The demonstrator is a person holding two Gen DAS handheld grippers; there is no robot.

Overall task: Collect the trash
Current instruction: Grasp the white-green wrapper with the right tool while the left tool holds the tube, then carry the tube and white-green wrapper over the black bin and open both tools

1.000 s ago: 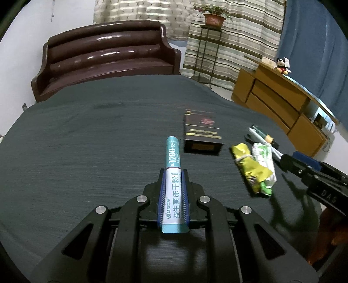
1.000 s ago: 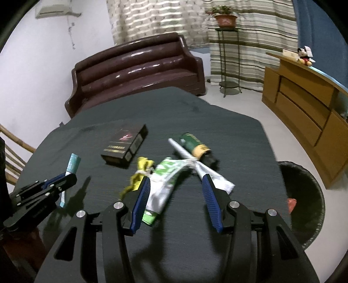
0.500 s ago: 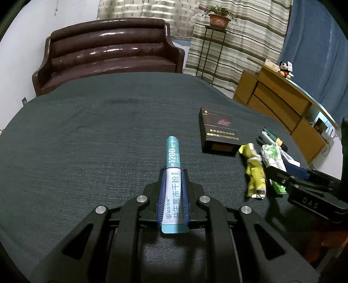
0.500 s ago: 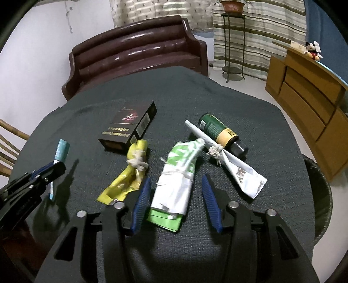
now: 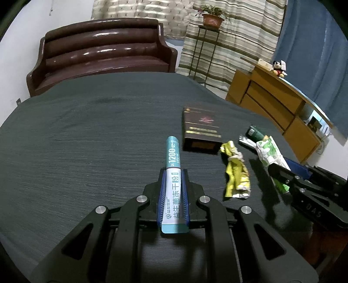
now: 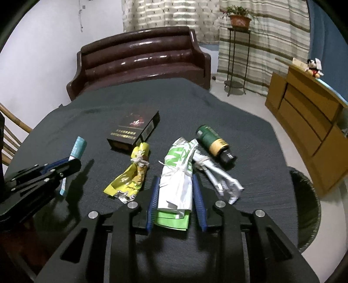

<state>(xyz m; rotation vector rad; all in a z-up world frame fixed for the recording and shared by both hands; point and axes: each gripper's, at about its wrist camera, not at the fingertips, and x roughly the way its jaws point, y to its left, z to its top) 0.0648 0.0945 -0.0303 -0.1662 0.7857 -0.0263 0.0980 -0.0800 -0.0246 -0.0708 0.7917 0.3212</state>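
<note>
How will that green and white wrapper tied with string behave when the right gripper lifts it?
The green and white wrapper looks like thin crumpled film, so it is probably very light and will likely squash between the right gripper's closing fingers. Its untied ends may droop. The string around its middle should keep it bundled.

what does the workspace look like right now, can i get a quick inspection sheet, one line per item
surface: dark cloth-covered table, trash lying in a loose group on it.
job's things: teal and white sachet in the left gripper; green and white wrapper; yellow wrapper; silver wrapper; green bottle on its side; dark box; black bin beside the table.
clutter: nothing seen.
grippers: left gripper shut on the sachet; right gripper has been closing around the green and white wrapper, pads at its sides, a firm grip not certain.
cables: nothing seen.
surroundings: brown sofa, wooden cabinet, potted plant, curtains.
</note>
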